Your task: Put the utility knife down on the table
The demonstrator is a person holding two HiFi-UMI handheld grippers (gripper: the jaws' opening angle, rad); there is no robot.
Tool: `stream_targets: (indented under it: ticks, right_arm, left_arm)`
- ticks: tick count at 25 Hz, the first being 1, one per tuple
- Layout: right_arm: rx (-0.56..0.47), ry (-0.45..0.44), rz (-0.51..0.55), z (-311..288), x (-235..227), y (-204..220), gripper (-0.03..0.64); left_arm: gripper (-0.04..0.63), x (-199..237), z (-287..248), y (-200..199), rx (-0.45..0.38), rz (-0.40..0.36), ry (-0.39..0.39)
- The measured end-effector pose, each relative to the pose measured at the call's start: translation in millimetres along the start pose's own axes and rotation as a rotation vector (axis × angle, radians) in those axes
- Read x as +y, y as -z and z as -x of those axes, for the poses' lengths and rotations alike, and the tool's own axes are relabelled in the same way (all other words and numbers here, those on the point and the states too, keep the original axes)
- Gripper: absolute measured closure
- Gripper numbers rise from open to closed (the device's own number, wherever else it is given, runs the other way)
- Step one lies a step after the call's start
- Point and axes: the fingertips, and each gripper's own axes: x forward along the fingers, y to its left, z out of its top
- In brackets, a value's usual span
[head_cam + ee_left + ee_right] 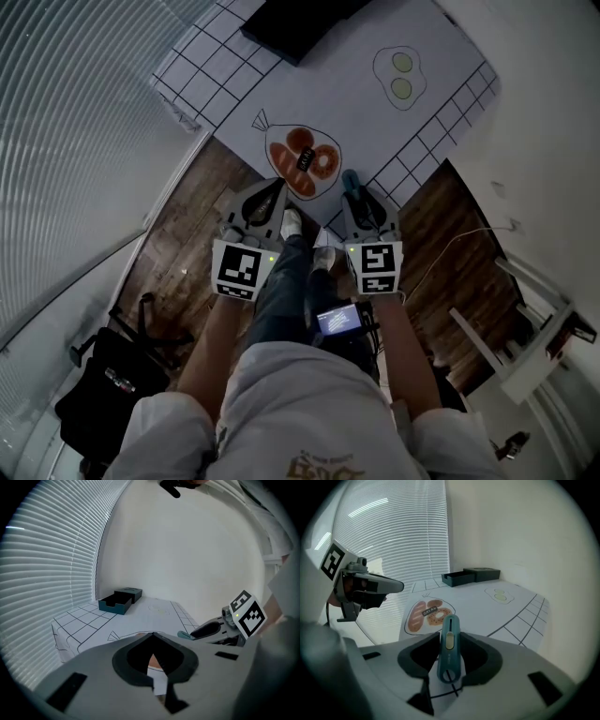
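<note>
A teal utility knife (449, 645) with a cream slider stands gripped between the jaws of my right gripper (449, 637), its tip pointing out over the near edge of the white-covered table (497, 616). In the head view the right gripper (361, 202) holds the knife (352, 179) just short of the table's (356, 103) near edge. My left gripper (275, 192) hovers beside it, its jaws closed together with nothing in them. From the left gripper view (152, 637) the right gripper (208, 630) shows at the right with the knife's tip (185, 634).
A dark open box (295, 23) sits at the table's far end. A bread drawing (302, 159) lies just ahead of both grippers, an egg drawing (401, 75) farther right. Window blinds (75, 141) run along the left. A black chair (112, 384) and white shelf (534, 337) stand on the wooden floor.
</note>
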Motion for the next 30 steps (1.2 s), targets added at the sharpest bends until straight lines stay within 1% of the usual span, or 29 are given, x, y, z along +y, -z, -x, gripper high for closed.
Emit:
stream_targets:
  ticks: [3, 7, 9, 18, 20, 22, 26, 30]
  right_arm:
    - [0.019, 0.006, 0.008, -3, 0, 3, 0.477]
    - [0.051, 0.020, 0.086, -8, 2, 7, 0.472]
    - [0.052, 0.028, 0.107, -8, 3, 7, 0.472]
    - [0.098, 0.015, 0.082, -10, 2, 9, 0.474]
    - [0.104, 0.027, 0.081, -9, 1, 7, 0.467]
    - [0.102, 0.045, 0.088, -5, -1, 4, 0.473]
    - [0.114, 0.037, 0.042, -5, -3, 5, 0.462]
    - [0.113, 0.028, 0.041, -3, -1, 2, 0.458]
  left_arm:
    - [0.588, -1, -1, -1, -0.001, 0.011, 0.007]
    - [0.588, 0, -2, 0, 0.000, 0.018, 0.016]
    - [0.588, 1, -2, 1, 0.003, 0.020, 0.018]
    - [0.588, 2, -6, -4, -0.006, 0.023, 0.033]
    - [0.588, 2, -6, -6, -0.007, 0.020, 0.039]
    - [0.588, 3, -7, -10, -0.011, 0.017, 0.045]
    - [0.588, 7, -6, -16, -0.018, 0.011, 0.048]
    - [0.588, 10, -5, -22, -0.024, 0.015, 0.047]
